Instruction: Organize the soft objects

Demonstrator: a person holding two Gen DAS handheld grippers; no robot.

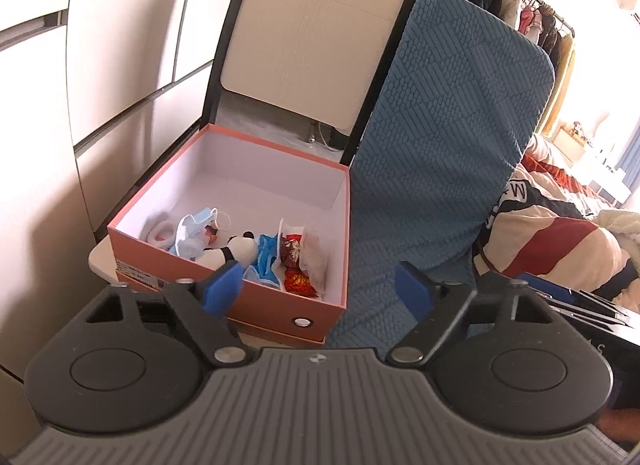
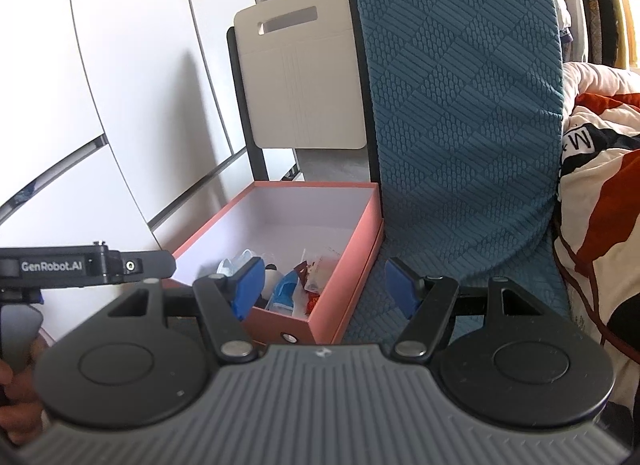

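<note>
Both pairs of jaws stood released, nothing between their blue pads. The left gripper (image 1: 318, 285) hung just short of the pink box's (image 1: 280, 301) near wall, its left jaw overlapping the near edge, where a panda plush (image 1: 230, 251), face masks (image 1: 192, 233) and red snack packets (image 1: 294, 265) were heaped. The box's long axis ran away from the jaws. The right gripper (image 2: 324, 287) sat over the box's right corner and the blue chair cover (image 2: 460, 125), so the left was likely nearer the pile.

Each gripper (image 1: 320, 285) has a ribbed grey body, two round black discs, black finger arms on silver pivot screws, and blue pads (image 1: 412, 291). One black side bracket (image 2: 80, 267) reads "GenRobot.AI".
</note>
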